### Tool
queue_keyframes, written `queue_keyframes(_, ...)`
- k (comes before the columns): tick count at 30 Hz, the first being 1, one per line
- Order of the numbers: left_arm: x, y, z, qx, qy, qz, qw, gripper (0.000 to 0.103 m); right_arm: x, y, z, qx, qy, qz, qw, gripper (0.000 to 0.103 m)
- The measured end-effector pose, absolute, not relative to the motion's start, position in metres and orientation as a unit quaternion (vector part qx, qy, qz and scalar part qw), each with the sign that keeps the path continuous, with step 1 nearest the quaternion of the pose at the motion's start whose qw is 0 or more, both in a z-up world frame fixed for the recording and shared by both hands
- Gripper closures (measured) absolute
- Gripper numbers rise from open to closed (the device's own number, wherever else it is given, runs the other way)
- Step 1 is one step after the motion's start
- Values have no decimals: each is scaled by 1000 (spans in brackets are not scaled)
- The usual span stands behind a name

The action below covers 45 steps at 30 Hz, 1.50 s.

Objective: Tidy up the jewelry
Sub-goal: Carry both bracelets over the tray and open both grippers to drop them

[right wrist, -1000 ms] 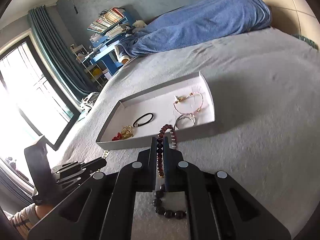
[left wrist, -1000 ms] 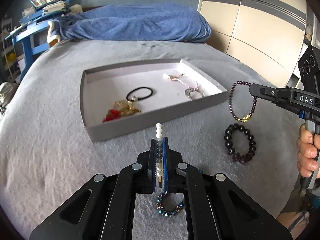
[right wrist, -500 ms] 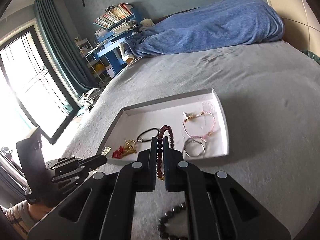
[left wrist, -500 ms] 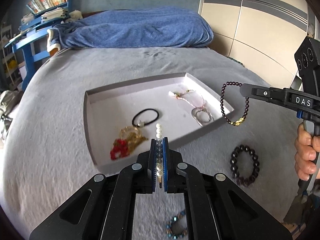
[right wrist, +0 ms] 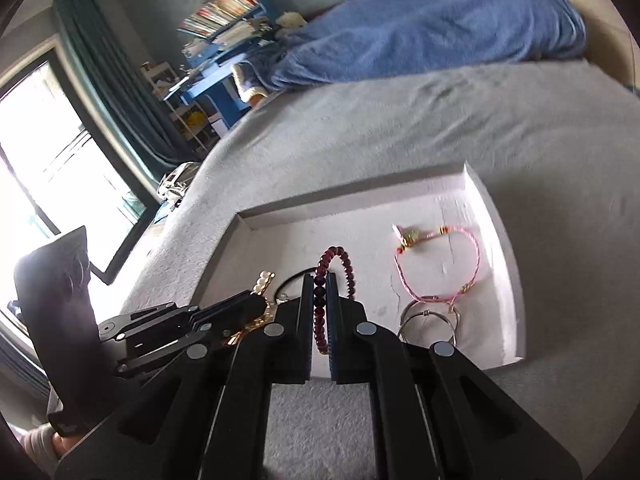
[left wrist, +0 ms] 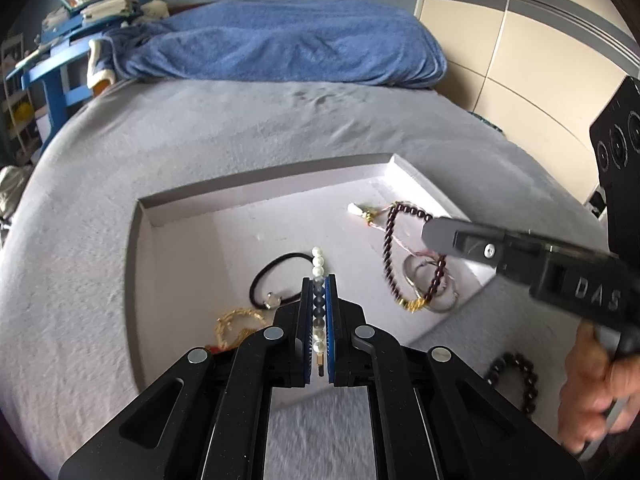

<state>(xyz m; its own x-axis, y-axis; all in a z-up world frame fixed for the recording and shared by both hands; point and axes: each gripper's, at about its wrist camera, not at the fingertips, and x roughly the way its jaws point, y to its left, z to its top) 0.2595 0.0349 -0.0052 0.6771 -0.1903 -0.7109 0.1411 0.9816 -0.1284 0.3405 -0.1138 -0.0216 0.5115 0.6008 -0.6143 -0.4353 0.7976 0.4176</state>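
- Both grippers hang over a shallow white tray (left wrist: 140,248) on a grey bedspread (left wrist: 80,320), each clamped on a string of beads.
- The left gripper (left wrist: 319,280) has its jaws closed narrow on a pearl bracelet (left wrist: 318,260), whose white beads stick out past the fingertips above the tray's near half.
- The right gripper (right wrist: 319,280) pinches a dark red bead bracelet (right wrist: 334,258); only the left view shows its loop dangling with a gold charm over the tray's right side.
- The left view alone takes in a black hair tie (left wrist: 272,276), a gold chain (left wrist: 236,322), and a black bead bracelet (left wrist: 516,376) lying outside the tray, near right.
- The right view shows clearly a pink cord bracelet (right wrist: 476,252) and silver rings (right wrist: 428,320) inside the tray.
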Motion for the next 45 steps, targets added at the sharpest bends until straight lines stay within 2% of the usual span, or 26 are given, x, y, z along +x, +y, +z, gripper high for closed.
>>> queue_keyframes(11,287,14,-35,-14,439,-99,893,97,352,-126,-56,75,420,258,867,97)
queue_keyframes(14,286,10,-36,-2,439,-98,893,85,350,-133,-57,76,415,253,871,97)
queue_keyframes(16,281,10,-33,4,431,-94,897,67,346,-136,-53,73,403,251,877,96)
queue_keyframes(17,276,10,-30,4,424,-95,901,64,344,-138,-51,71,398,251,879,95)
queue_keyframes(21,259,14,-21,-1,402,-97,911,42,328,-148,-42,59,372,251,892,72)
queue_keyframes(25,232,14,-11,20,370,-98,924,32,309,-159,-37,41,351,252,901,61)
queue_keyframes(33,179,29,-2,3,339,-100,935,25,269,-185,-37,8,330,238,914,39)
queue_keyframes(45,121,39,-31,-7,364,-98,926,25,228,-210,-66,-22,352,212,911,27)
